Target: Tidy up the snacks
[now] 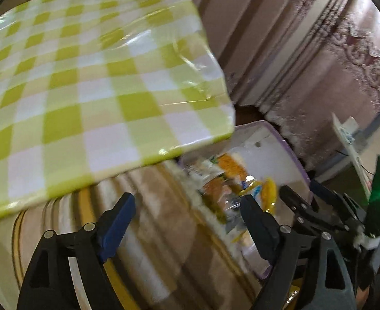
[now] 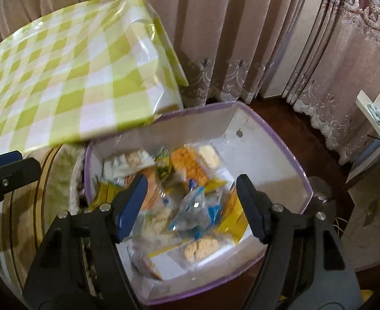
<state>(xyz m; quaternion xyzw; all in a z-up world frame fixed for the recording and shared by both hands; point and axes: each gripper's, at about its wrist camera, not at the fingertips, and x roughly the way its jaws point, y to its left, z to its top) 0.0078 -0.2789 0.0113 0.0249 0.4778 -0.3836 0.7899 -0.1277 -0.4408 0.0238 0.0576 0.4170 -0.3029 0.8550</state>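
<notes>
Both tongs spread, holding nothing: right tongs (image 2: 190, 204) above the snack packets (image 2: 187, 193) in the purple-rimmed box (image 2: 288, 155); left tongs (image 1: 187, 219) beside the checked bench (image 1: 86, 77).

Right wrist close above the snack box (image 2: 280, 144), left wrist beside it, both sharing checkered table (image 1: 86, 77).

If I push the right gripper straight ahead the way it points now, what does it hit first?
Most likely the snack packets piled in the purple-rimmed box. The right gripper is open over them, holding nothing. Depth is hard to judge, so the gap is unclear.
</notes>
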